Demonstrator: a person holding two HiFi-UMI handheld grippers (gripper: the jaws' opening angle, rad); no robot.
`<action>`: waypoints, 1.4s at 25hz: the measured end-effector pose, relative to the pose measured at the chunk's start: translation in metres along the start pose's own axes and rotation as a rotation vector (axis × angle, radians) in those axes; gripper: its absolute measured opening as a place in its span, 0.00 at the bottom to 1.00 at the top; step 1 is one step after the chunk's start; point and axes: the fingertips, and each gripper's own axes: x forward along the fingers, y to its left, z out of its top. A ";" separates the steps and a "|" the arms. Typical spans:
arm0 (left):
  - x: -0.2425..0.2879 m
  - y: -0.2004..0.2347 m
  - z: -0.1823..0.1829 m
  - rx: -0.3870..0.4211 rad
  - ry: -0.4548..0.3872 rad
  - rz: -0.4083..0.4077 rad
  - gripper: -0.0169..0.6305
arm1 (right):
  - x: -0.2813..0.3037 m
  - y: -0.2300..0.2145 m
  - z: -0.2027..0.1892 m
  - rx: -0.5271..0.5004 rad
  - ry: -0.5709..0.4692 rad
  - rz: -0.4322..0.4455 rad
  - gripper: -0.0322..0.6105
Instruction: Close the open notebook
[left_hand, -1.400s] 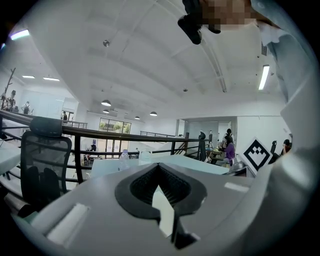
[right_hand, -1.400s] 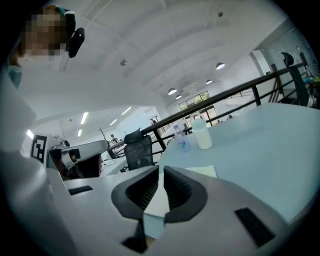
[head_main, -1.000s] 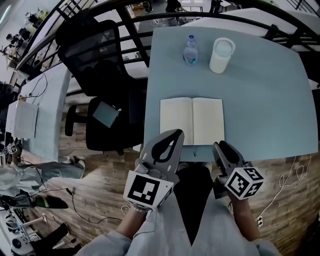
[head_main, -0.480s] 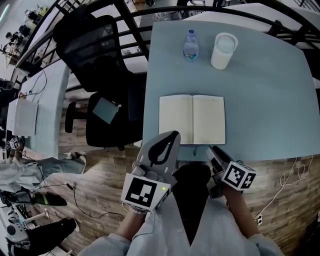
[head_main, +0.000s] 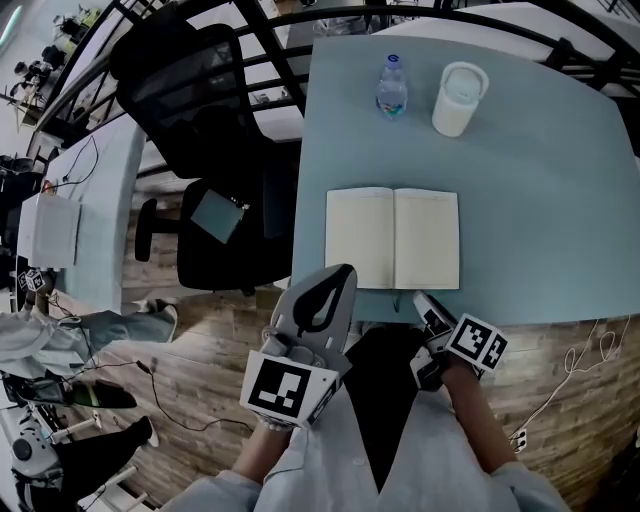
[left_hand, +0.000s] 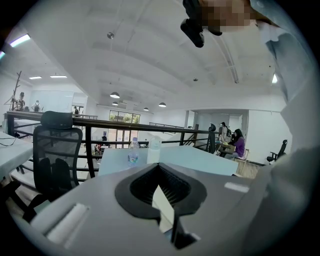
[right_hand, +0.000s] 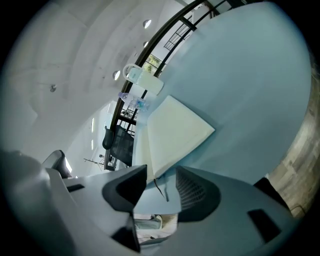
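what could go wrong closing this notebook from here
The right gripper, whose jaws have just been opening with nothing held between them, may pinch only loose pages or the ribbon, not the cover. The notebook lies at the table's near edge, so a tug might slide it off.
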 end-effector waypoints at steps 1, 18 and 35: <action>0.000 0.001 -0.001 0.000 0.001 0.000 0.03 | 0.002 -0.001 0.001 0.012 -0.004 -0.002 0.29; -0.004 0.001 -0.004 0.001 0.006 0.006 0.03 | 0.016 -0.007 0.007 0.110 -0.053 0.015 0.30; -0.006 -0.001 -0.009 0.002 0.016 -0.002 0.03 | 0.006 -0.011 0.008 0.100 -0.120 0.025 0.08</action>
